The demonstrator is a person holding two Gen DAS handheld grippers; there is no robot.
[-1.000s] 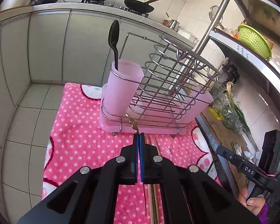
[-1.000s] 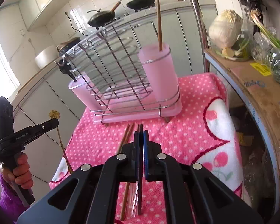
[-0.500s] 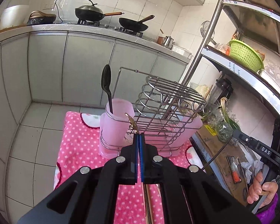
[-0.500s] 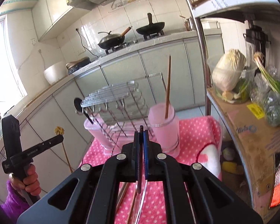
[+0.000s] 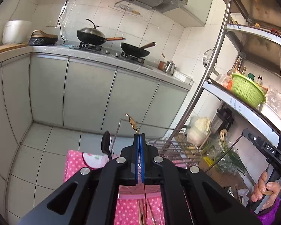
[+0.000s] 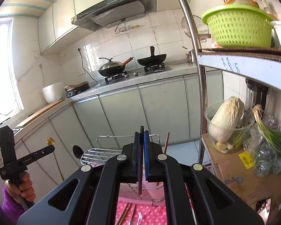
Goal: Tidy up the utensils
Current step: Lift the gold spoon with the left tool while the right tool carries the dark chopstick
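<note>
My left gripper [image 5: 139, 136] is shut on a thin gold utensil [image 5: 132, 123] with a flower-shaped end, held high above the wire rack [image 5: 175, 147]; it also shows in the right wrist view [image 6: 51, 141]. My right gripper [image 6: 142, 134] is shut on a dark chopstick [image 6: 140, 161], held upright above the rack [image 6: 99, 154]. A black spoon [image 5: 105, 144] stands in the rack's left pink cup, which is hidden behind the gripper. A brown chopstick [image 6: 166, 142] stands in the right pink cup [image 6: 156, 192]. More chopsticks [image 6: 124, 212] lie on the pink dotted cloth [image 5: 75, 161].
A metal shelf unit [image 5: 239, 105] stands to the right with a green basket [image 5: 247, 91], cabbage [image 6: 226, 118] and greens. A cardboard box [image 6: 243, 172] sits below. Grey cabinets and a stove with two woks [image 5: 134, 49] are beyond. The tiled floor [image 5: 28, 150] lies to the left.
Both grippers have risen well above the rack with their utensils still held. The views now tilt up toward the stove and wall.
</note>
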